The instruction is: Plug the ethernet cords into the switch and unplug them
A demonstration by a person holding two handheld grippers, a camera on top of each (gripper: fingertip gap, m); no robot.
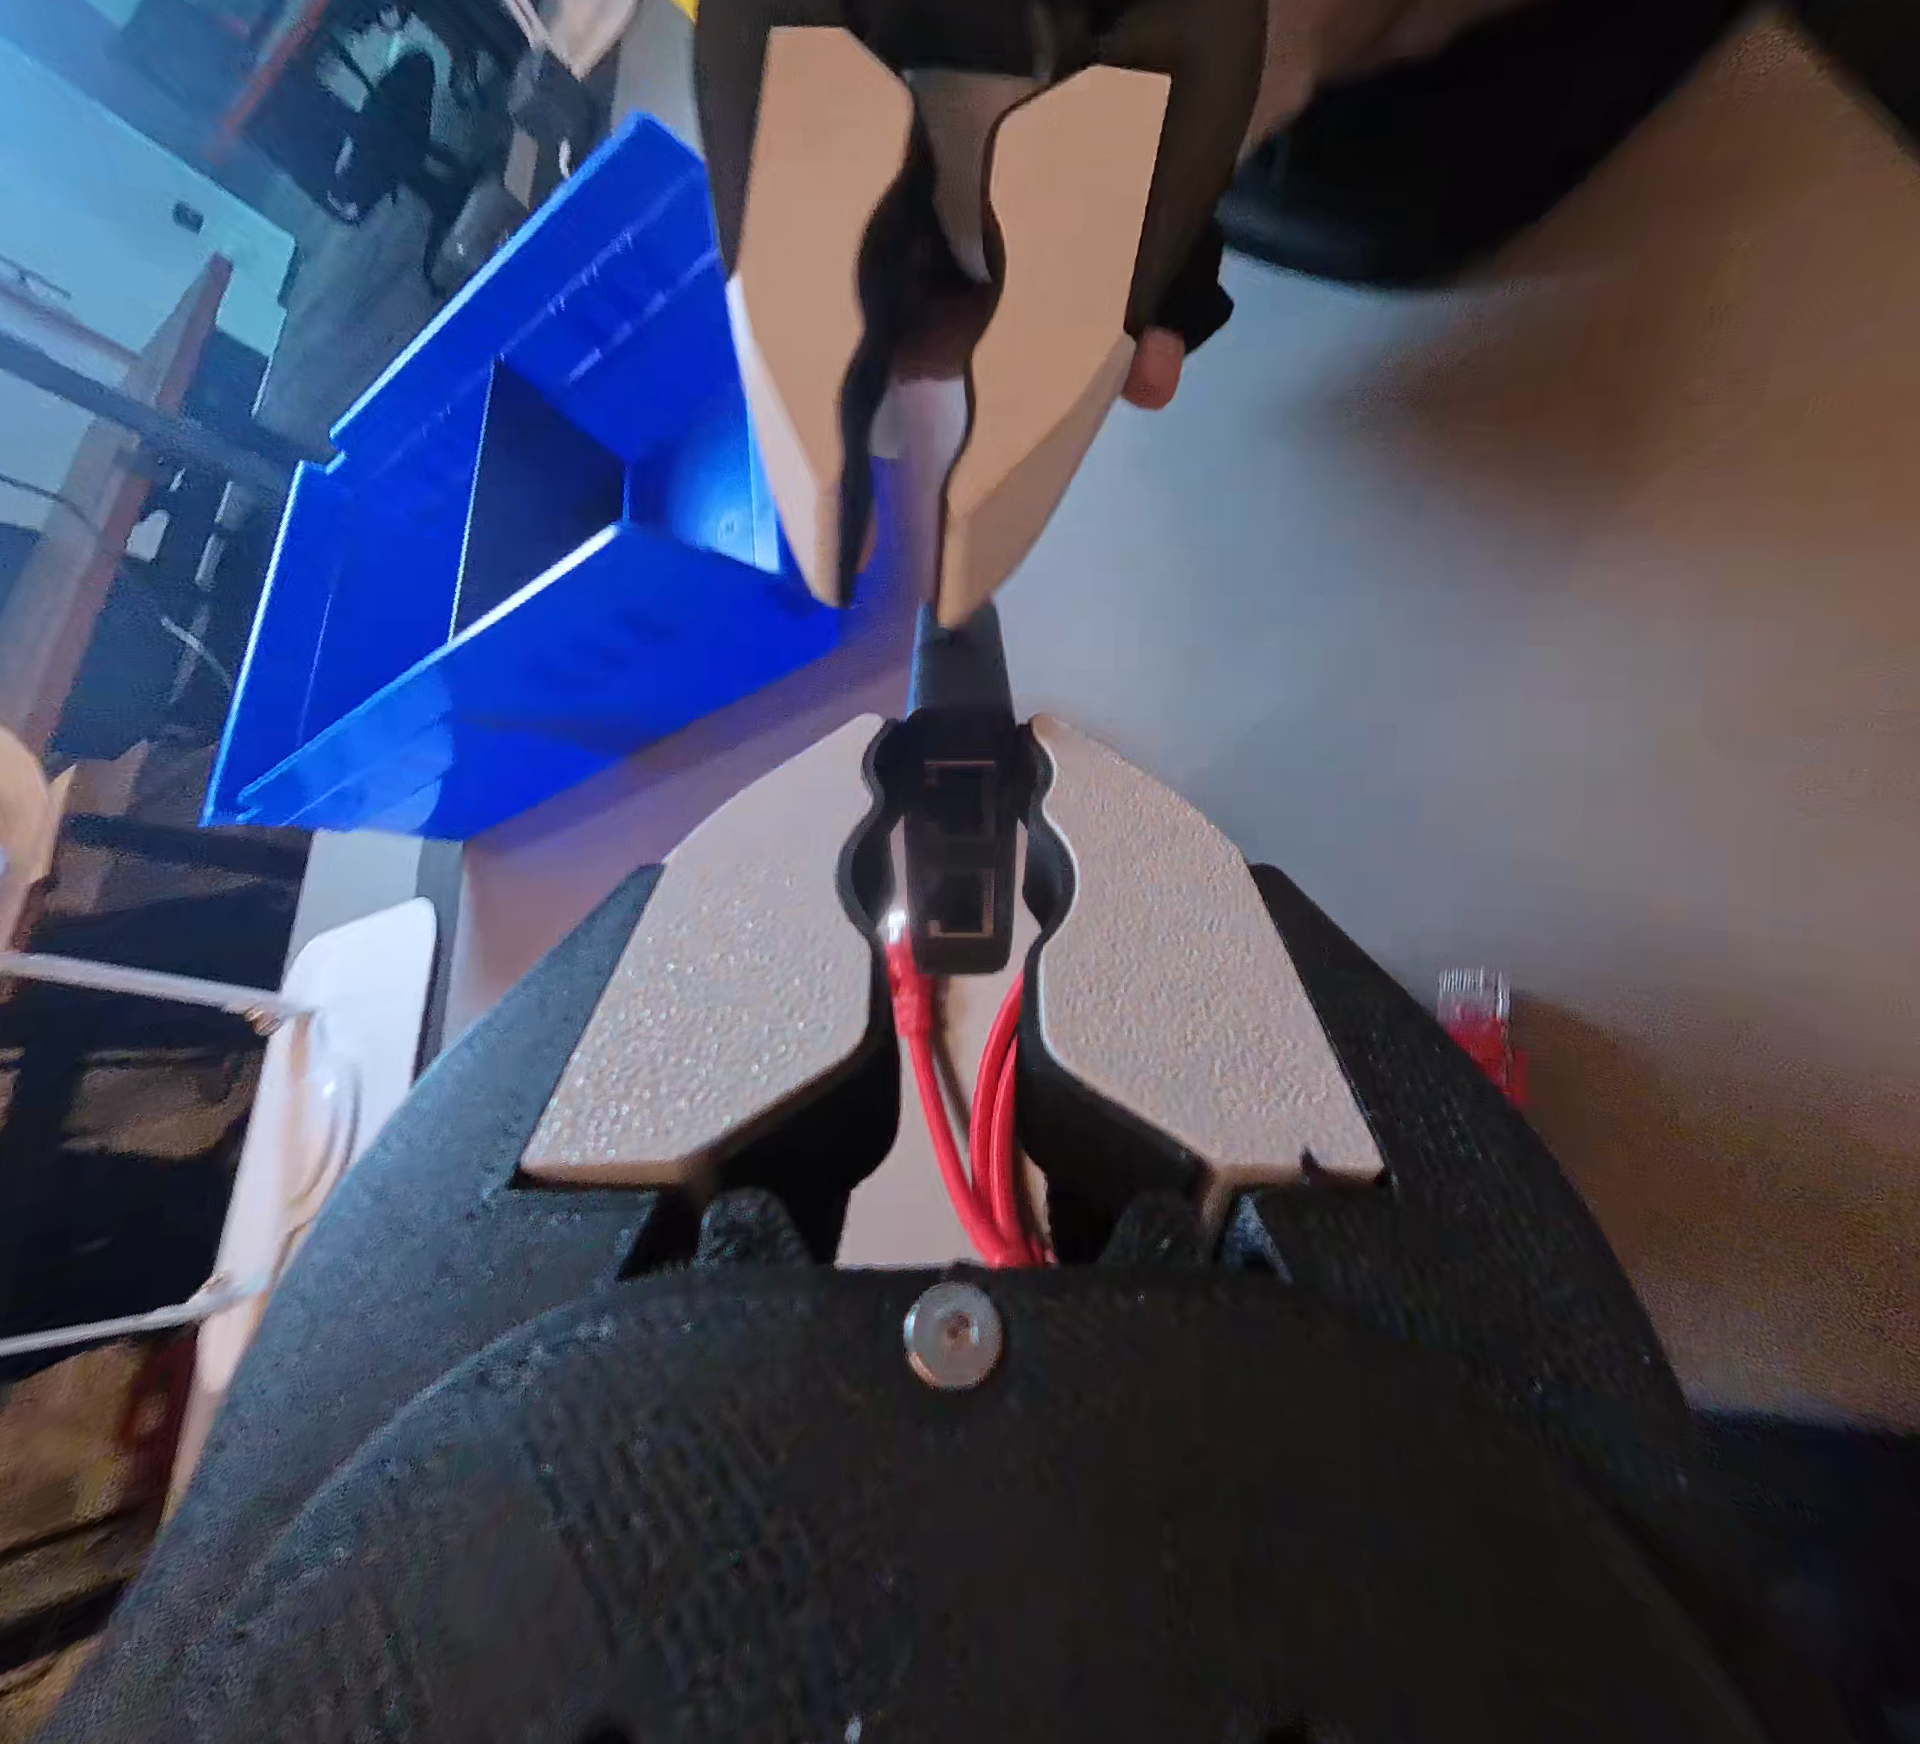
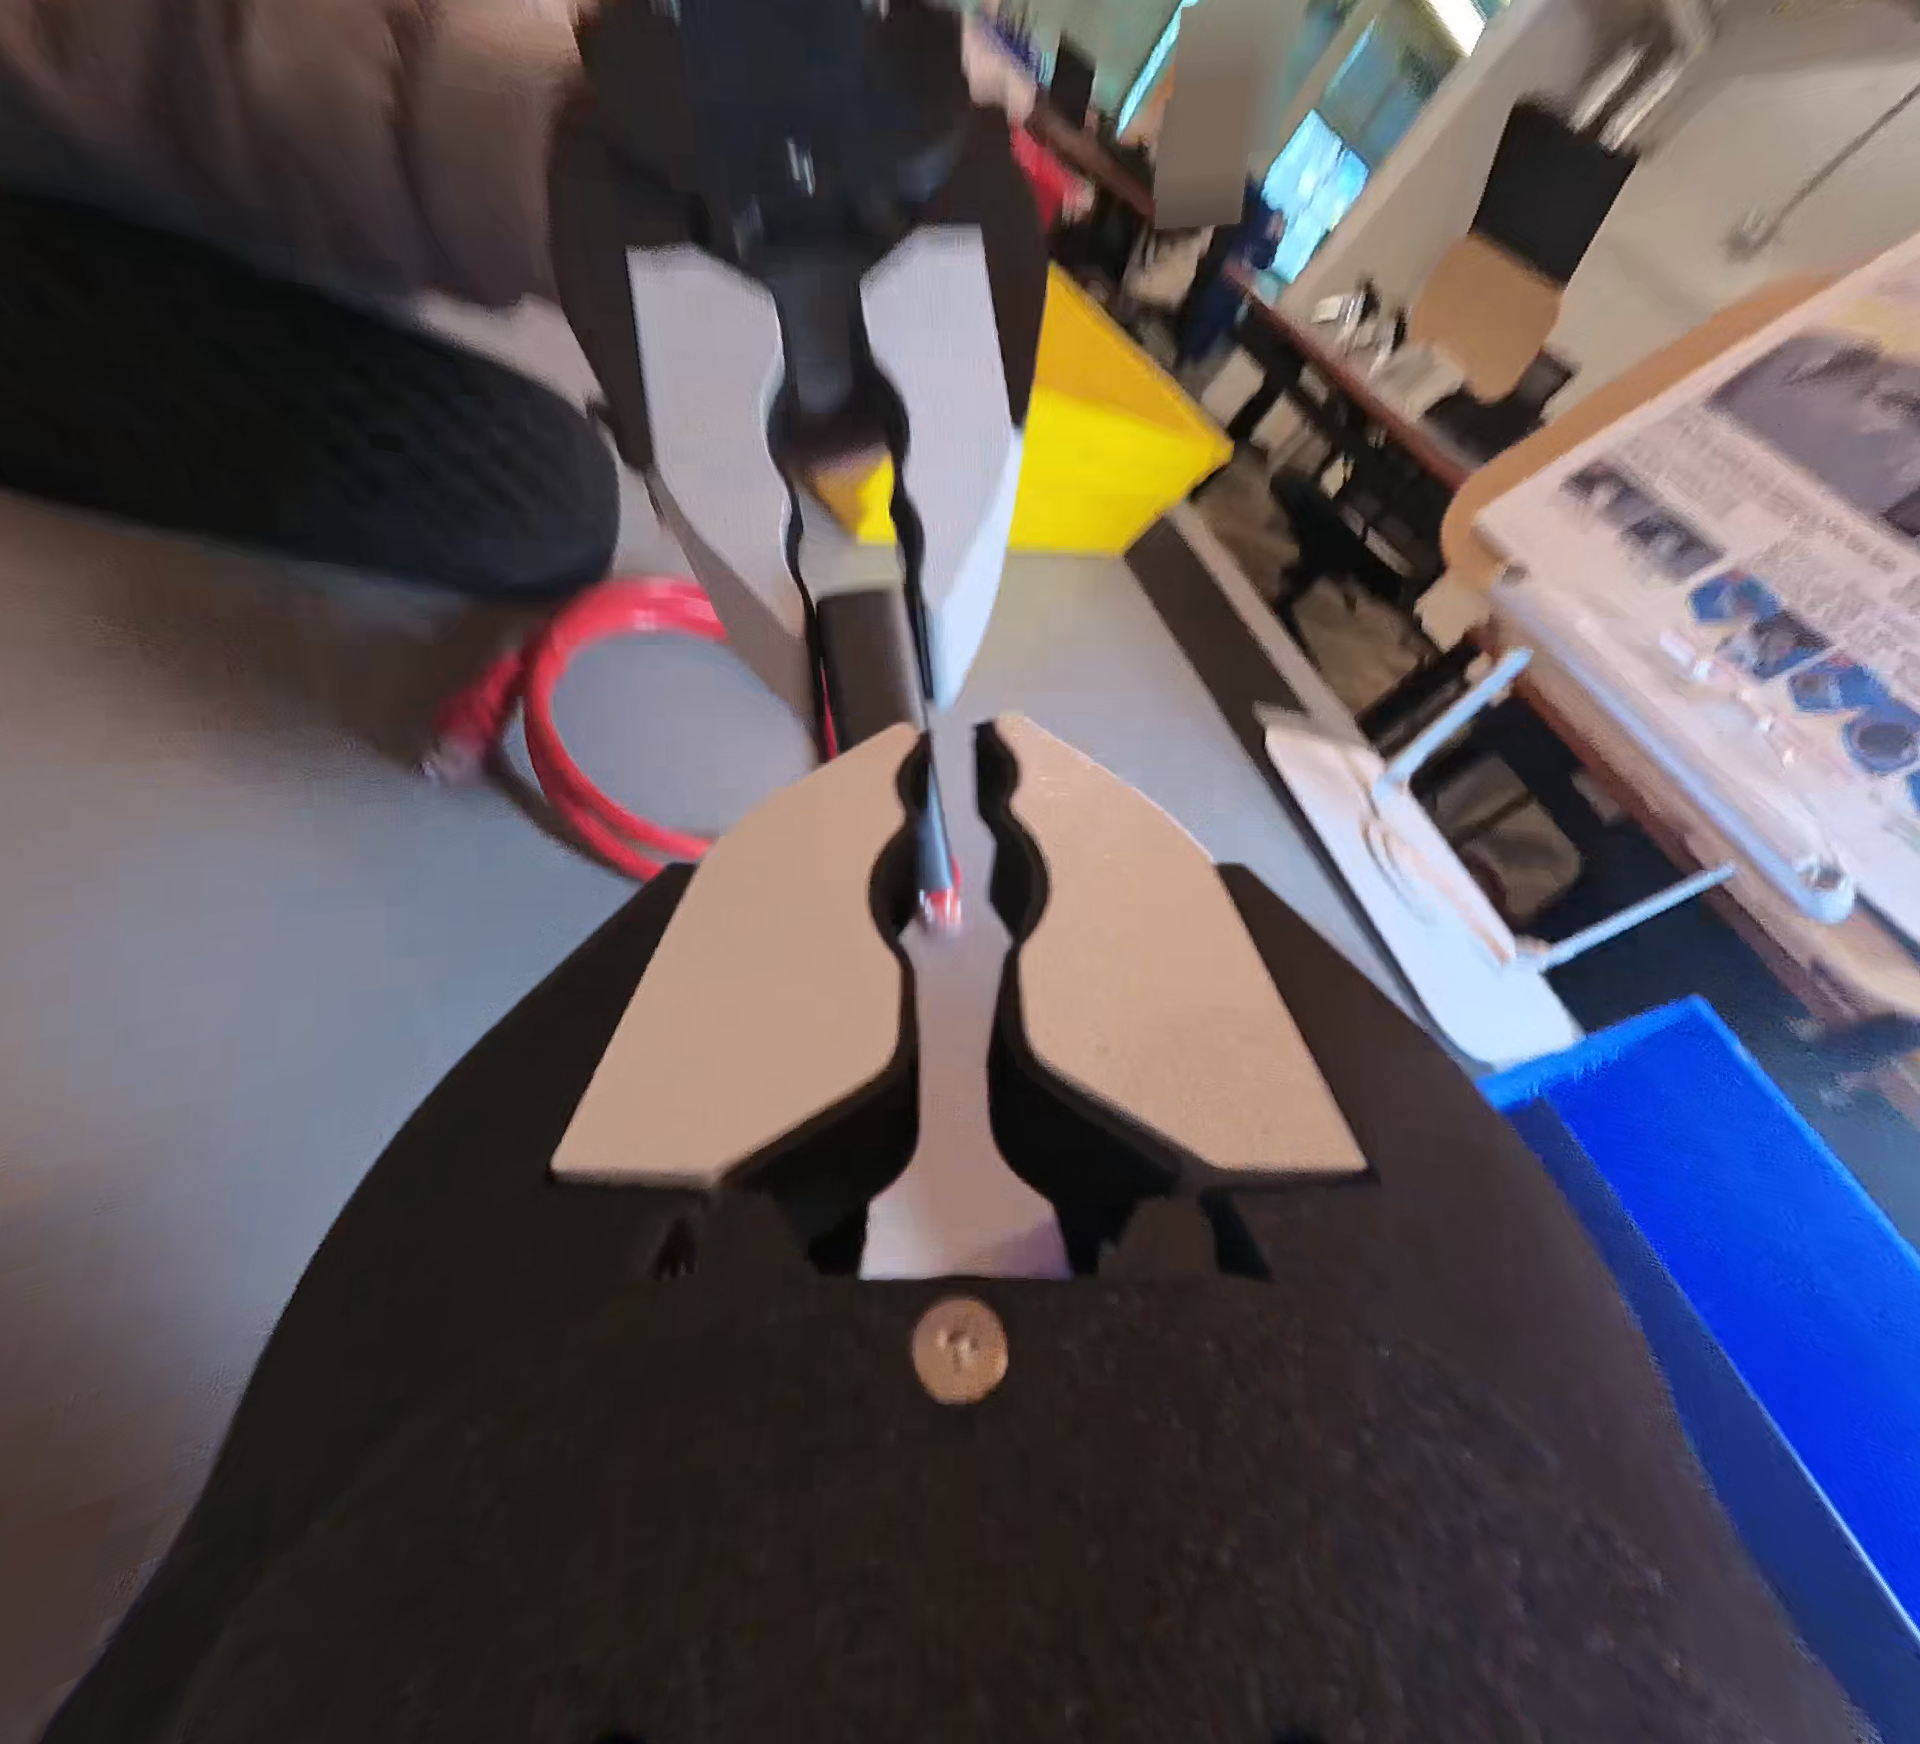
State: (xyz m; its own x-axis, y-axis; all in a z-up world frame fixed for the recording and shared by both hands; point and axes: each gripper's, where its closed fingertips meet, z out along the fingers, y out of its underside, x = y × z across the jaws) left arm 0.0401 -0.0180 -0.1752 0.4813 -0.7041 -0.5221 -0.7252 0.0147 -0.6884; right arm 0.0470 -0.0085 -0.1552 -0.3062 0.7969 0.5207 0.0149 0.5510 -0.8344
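My left gripper (image 1: 958, 738) is shut on a small black switch (image 1: 958, 853), whose two ports face the camera. A red ethernet cord (image 1: 914, 1008) runs from the switch's near end down between the fingers. My right gripper (image 1: 899, 603) points at the switch's far end with its tips a little apart. One fingertip (image 1: 961, 603) touches the switch. In the right wrist view my right gripper (image 2: 948, 738) has a narrow gap, with a thin dark piece with a red end (image 2: 938, 894) in it. The left gripper (image 2: 868, 697) holds the switch (image 2: 862, 655) opposite.
A coiled red cord (image 2: 540, 738) lies on the grey table (image 1: 1351, 655), with a loose red plug (image 1: 1475, 1029). A blue bin (image 1: 499, 551) and a yellow bin (image 2: 1101, 447) stand at the table edge. A white rack (image 2: 1382, 842) is nearby. Left and right tips are no more than a few centimetres apart.
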